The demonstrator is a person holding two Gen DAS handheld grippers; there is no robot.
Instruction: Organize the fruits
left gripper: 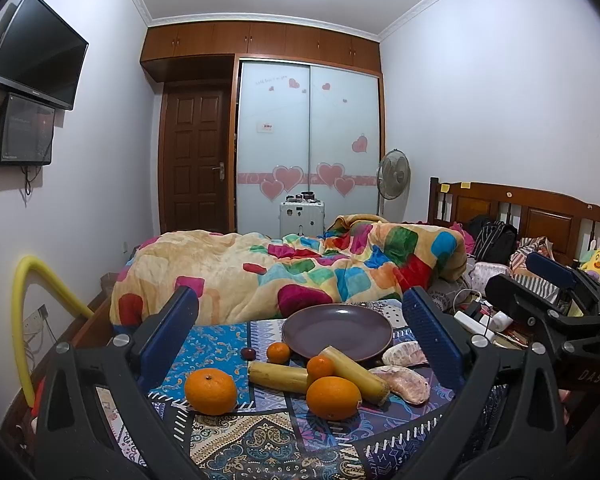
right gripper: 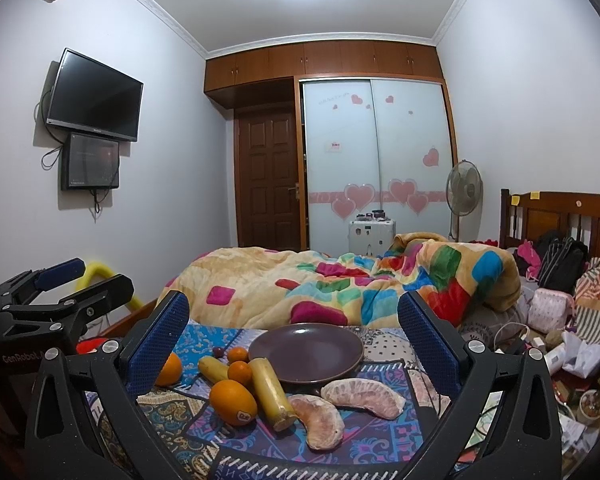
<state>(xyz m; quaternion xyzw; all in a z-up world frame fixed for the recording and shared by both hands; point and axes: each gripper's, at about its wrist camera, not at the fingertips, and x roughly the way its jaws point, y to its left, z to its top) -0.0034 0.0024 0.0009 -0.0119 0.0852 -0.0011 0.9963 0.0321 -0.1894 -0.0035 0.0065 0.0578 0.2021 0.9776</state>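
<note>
Both grippers, left gripper (left gripper: 300, 316) and right gripper (right gripper: 294, 320), gape wide, empty; oranges (left gripper: 333, 397), cane pieces (left gripper: 278, 376), pomelo segments (right gripper: 364, 392) all off bare plate (left gripper: 337, 332); nothing sorted.

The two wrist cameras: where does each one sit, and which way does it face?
Left wrist: sits on the left gripper, open, facing the plate and bed; the right gripper shows at right.
Right wrist: sits on the right gripper, open, facing the same way; the left gripper shows at left.
Shared: plate, oranges, two cane-like sticks, two pomelo segments, wardrobe, TV.
</note>
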